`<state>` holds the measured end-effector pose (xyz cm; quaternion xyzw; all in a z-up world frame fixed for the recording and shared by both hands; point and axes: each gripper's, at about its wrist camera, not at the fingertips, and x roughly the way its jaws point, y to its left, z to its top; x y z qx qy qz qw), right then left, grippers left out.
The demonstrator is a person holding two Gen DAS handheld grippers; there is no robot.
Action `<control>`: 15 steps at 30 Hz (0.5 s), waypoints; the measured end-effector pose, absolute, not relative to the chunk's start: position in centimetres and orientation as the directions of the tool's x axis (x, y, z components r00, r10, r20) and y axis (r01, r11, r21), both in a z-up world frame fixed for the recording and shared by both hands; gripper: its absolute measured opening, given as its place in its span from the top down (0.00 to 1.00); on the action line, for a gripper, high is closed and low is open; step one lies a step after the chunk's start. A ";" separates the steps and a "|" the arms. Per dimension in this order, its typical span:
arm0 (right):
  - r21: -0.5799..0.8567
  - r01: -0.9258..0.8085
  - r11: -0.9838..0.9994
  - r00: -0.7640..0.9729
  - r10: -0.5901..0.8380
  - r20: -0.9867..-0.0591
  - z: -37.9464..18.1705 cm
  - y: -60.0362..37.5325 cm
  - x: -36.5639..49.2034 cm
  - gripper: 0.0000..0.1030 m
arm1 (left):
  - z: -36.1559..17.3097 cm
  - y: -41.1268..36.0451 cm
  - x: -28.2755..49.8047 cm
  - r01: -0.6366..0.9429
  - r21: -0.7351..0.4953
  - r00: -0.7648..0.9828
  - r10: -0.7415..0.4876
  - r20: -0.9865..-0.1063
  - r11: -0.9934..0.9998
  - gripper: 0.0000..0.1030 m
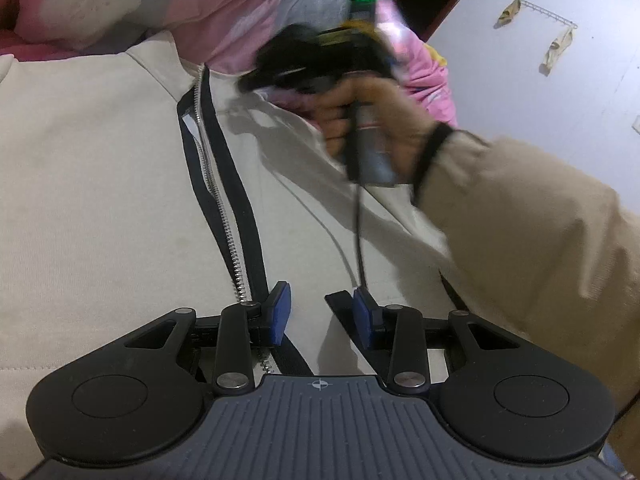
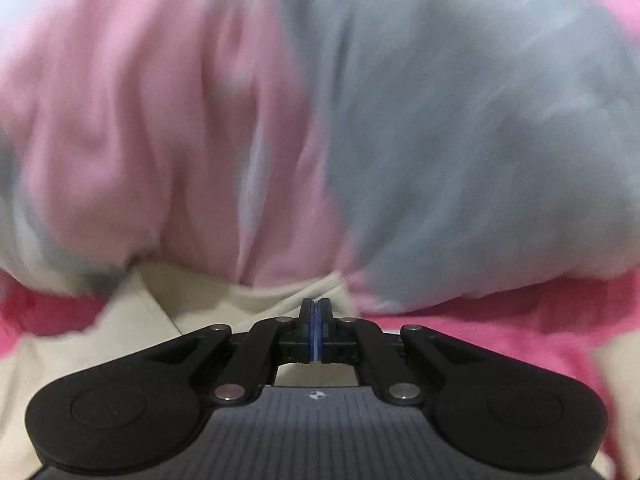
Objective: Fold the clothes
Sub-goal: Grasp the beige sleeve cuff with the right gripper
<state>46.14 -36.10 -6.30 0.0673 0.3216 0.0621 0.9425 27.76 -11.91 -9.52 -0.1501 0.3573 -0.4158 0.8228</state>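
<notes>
Across the bed, we are spreading the cream zip-front fabric jacket [image 1: 100, 184] flat; our left gripper [image 1: 322, 314] is hovering agape over its black zipper tape [image 1: 240, 216], while our right gripper [image 2: 316, 322], pressed together at the collar by the pink-and-grey quilt [image 2: 320, 120], seems to be pinching cloth.

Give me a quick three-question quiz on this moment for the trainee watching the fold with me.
1. True or false: the left gripper has its jaws closed on the zipper.
2. Which colour is the zip-up garment spread under the left gripper: A) cream, B) navy, C) green?
3. Fill in: the right gripper has its pads pressed together, and the bedding ahead of it is pink and pale ____.

Key
1. False: the jaws stand apart, with the zipper beside the left-hand pad, not between the pads.
2. A, cream.
3. Blue. Whether any cloth is pinched between the pads cannot be told.
</notes>
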 end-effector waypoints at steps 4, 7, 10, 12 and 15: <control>0.224 -0.065 0.972 0.811 0.183 -0.556 -3.1 -39.8 42.1 0.99 | -9.7 -11.7 27.9 0.571 -0.555 0.394 -0.795 -0.462 0.605 0.66; 0.237 -0.007 0.972 0.807 0.145 -0.572 -3.2 -41.9 39.0 0.94 | -9.8 -11.5 28.0 0.563 -0.571 0.386 -0.800 -0.459 0.598 0.66; 0.248 0.052 0.967 0.801 0.108 -0.589 -3.3 -44.1 36.0 0.93 | -9.9 -11.4 28.1 0.557 -0.580 0.381 -0.804 -0.457 0.594 0.66; 0.255 0.091 0.963 0.795 0.084 -0.600 -3.3 -45.5 34.0 0.93 | -9.8 -11.6 28.3 0.553 -0.589 0.375 -0.807 -0.456 0.590 0.66; 0.240 0.184 0.953 0.785 0.005 -0.620 -2.8 -48.7 32.5 0.83 | -9.7 -11.6 28.6 0.538 -0.616 0.362 -0.818 -0.447 0.575 0.66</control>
